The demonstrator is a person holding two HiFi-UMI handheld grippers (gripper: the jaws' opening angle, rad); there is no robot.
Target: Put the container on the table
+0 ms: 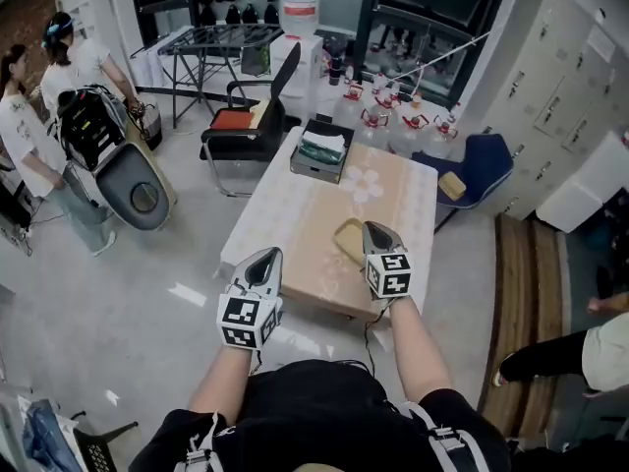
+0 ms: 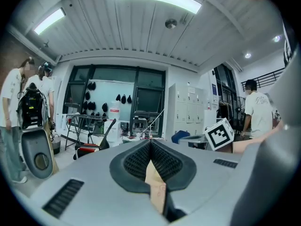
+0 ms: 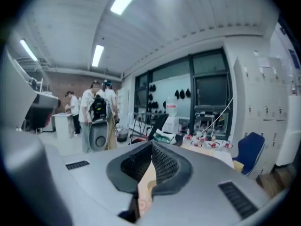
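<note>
A shallow tan container lies on the beige-clothed table, near its front right edge, partly hidden behind my right gripper. The right gripper hovers just right of the container with its jaws shut and nothing between them; in its own view the right gripper has its pads pressed together. My left gripper hangs over the table's front left edge, also shut and empty. In the left gripper view the left gripper points level into the room, and the right gripper's marker cube shows at the right.
A dark box with folded cloth sits at the table's far edge. A black chair stands beyond the table, a blue seat at the right. Two people stand at the left, and a person's leg reaches in from the right.
</note>
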